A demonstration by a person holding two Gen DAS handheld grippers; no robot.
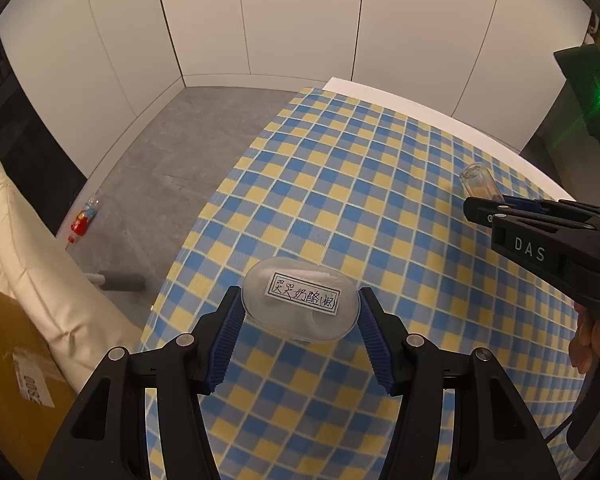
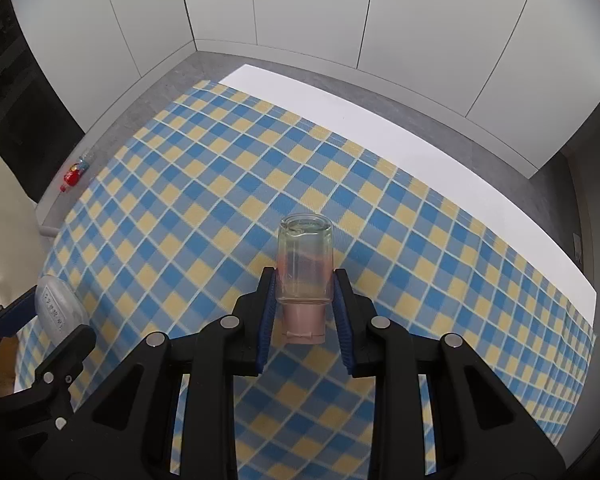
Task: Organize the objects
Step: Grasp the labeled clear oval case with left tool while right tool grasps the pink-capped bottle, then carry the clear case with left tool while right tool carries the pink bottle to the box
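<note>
Two tools hold items above the blue-and-yellow checked desk: left tool clamps a frosted oval plastic case with a handwritten label, right tool grips a clear glass bottle with a pink cap, seemingly empty. Lower both gently, well apart; the case's contents are hidden

A blue, yellow and grey checked cloth covers most of a white worktop. Below, a grey floor holds a red-labelled bottle lying on its side. White wall panels stand behind. A cream cushion rests beside a cardboard box.
</note>
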